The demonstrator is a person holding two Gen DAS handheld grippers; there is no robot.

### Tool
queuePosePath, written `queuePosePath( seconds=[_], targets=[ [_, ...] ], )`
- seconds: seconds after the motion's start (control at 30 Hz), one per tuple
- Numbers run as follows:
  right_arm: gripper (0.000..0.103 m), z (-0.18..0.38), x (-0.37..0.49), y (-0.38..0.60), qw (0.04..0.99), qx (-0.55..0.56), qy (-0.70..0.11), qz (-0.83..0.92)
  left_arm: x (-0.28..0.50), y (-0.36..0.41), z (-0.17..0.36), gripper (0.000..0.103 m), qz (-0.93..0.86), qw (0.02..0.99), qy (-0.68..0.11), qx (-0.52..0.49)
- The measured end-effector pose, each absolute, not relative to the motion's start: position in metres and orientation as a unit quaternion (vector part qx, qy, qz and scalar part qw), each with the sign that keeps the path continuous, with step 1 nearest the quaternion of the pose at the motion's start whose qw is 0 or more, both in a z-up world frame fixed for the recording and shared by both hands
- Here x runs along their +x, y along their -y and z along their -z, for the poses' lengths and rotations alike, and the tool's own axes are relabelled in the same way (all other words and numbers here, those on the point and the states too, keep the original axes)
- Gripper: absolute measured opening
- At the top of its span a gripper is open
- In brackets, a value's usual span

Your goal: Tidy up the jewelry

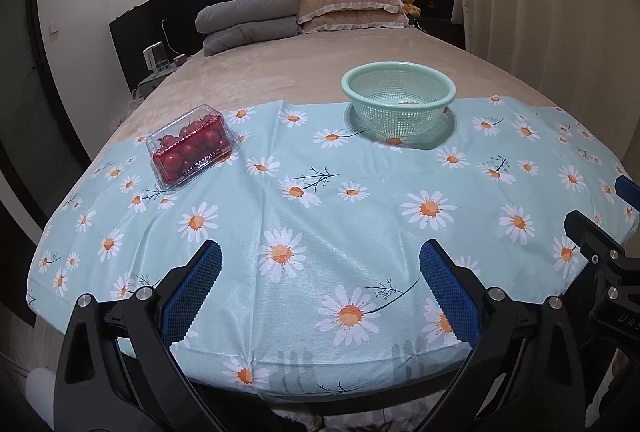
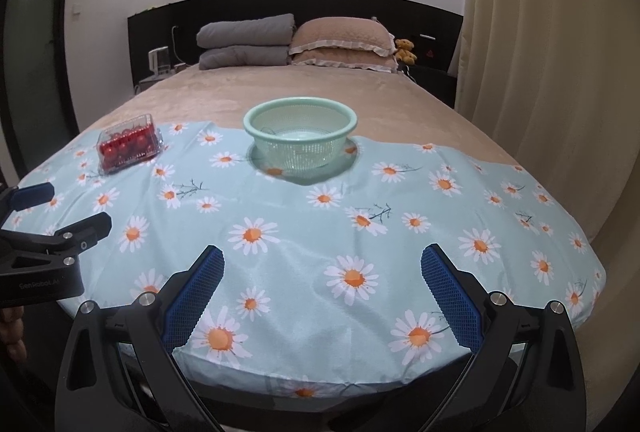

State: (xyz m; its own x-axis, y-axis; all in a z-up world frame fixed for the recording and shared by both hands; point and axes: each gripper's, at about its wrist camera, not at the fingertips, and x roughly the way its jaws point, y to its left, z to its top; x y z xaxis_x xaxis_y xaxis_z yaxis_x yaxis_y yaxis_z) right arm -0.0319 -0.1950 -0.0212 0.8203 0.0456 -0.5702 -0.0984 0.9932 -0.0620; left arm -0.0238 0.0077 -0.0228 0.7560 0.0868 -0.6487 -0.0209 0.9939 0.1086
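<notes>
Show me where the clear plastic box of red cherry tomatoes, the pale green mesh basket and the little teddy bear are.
clear plastic box of red cherry tomatoes (image 1: 189, 145), left wrist view, on its lid.
pale green mesh basket (image 2: 300, 152), right wrist view, on its front wall.
little teddy bear (image 2: 405, 50), right wrist view, on its body.

The left gripper (image 1: 320, 264) hangs wide apart over the daisy cloth's (image 1: 360, 200) near edge. A clear box of tomatoes (image 1: 188, 146) sits near its far-left corner, a green basket (image 1: 398, 98) at its far edge.

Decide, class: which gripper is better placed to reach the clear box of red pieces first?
Probably the left gripper: the clear box sits on the cloth's left side, nearer it, while the right gripper faces the green basket. Both are open.
</notes>
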Motion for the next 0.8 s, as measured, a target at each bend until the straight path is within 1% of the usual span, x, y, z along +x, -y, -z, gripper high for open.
queuePosePath(
  seconds=[0.43, 0.8],
  targets=[
    [0.095, 0.0211, -0.0341, 0.194, 0.954, -0.064, -0.292, -0.024, -0.0263, -0.0034, 0.0212, 0.097, -0.023, 0.937, -0.343, 0.061],
    [0.095, 0.0224, -0.0338, 0.1981, 0.952, -0.057, -0.298, -0.024, -0.0282, -0.0004, 0.0231, 0.097, -0.013, 0.936, -0.347, 0.064]
  ],
)
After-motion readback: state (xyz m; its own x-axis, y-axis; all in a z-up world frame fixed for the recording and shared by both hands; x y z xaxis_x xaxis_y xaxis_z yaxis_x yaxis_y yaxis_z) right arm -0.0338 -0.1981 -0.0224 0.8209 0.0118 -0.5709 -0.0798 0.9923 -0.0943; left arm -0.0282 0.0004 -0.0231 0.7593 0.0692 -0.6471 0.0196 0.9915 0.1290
